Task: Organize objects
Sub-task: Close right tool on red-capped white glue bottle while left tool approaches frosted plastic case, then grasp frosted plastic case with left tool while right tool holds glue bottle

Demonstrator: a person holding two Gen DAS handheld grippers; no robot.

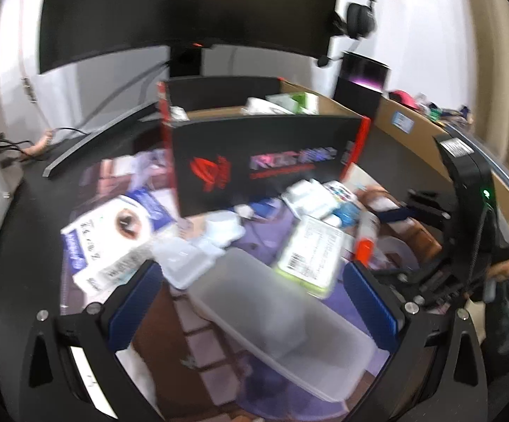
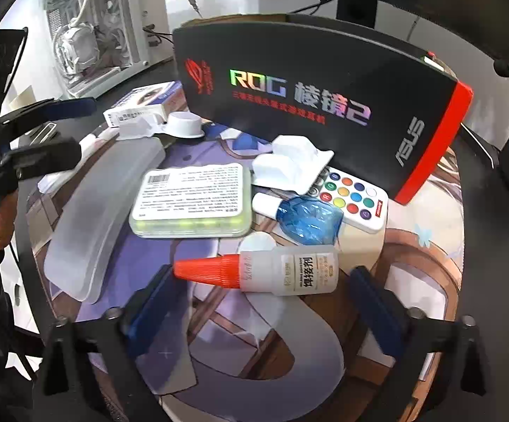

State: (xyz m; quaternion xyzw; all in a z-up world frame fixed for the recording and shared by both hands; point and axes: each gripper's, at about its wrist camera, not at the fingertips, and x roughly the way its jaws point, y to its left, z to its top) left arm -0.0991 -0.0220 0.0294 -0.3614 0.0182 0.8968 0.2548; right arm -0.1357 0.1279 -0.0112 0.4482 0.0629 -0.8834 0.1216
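Nearest the right wrist camera, the right gripper [image 2: 259,302] stands released, its blue pads [image 2: 149,302] spread wide on either side of a white glue bottle [image 2: 289,270] with an orange-red cone cap. The bottle lies on its side on the printed desk mat [image 2: 423,270], cap pointing left, and neither pad touches it.

In the left wrist view, the left gripper [image 1: 258,302] is also released, its pads flanking a long frosted plastic case [image 1: 275,313] that lies diagonally on the mat; the blur hides whether either pad touches it.

Just beyond the bottle sit a crumpled blue plastic bottle [image 2: 307,219] with a white cap and a flat white-and-lime box [image 2: 193,200] with a printed label on top, near each other. To the right of them a white remote [image 2: 353,197] with coloured round buttons lies partly under a white moulded plastic insert [image 2: 289,167].

Farther left rests a white round cap [image 2: 184,125], and behind it a small blue-and-white carton [image 2: 142,102].

At the back, a black and red ROG headset box [image 2: 307,105] stands open-topped, with white and green items inside in the left wrist view. A dark monitor [image 1: 184,10] rises behind it, and a headset [image 1: 358,17] hangs at its right.
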